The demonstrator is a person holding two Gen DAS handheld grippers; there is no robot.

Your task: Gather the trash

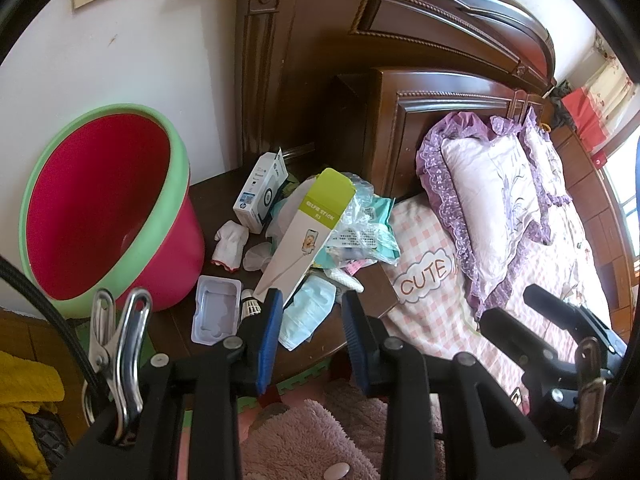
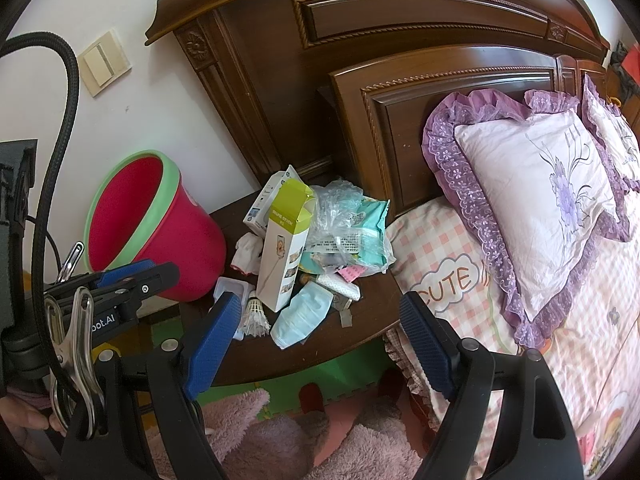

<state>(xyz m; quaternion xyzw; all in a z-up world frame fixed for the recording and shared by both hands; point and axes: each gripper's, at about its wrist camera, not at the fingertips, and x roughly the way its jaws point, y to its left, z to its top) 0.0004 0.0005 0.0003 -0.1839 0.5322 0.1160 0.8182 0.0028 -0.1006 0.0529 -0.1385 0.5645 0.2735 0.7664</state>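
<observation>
A heap of trash lies on the dark nightstand (image 2: 372, 292): a tall selfie-stick box (image 1: 304, 232) (image 2: 284, 256), a white carton (image 1: 260, 196), a crumpled clear bag (image 1: 360, 216) (image 2: 340, 216), a pale blue face mask (image 1: 308, 312) (image 2: 300, 316), a shuttlecock (image 1: 250, 306) (image 2: 256, 316), a clear plastic tray (image 1: 216, 312) and a white rag (image 1: 230, 244). A red bin with a green rim (image 1: 108, 208) (image 2: 160, 232) leans at the left. My left gripper (image 1: 311, 296) hovers open over the front of the heap. My right gripper (image 2: 320, 304) stands wide open and holds nothing.
The bed with a pink checked sheet (image 2: 448, 248) and purple-frilled pillow (image 2: 532, 200) lies right of the nightstand. The carved headboard (image 2: 400, 40) rises behind. A fluffy pink rug (image 2: 260, 440) and foam mat cover the floor below. Yellow cloth (image 1: 24, 400) sits at the lower left.
</observation>
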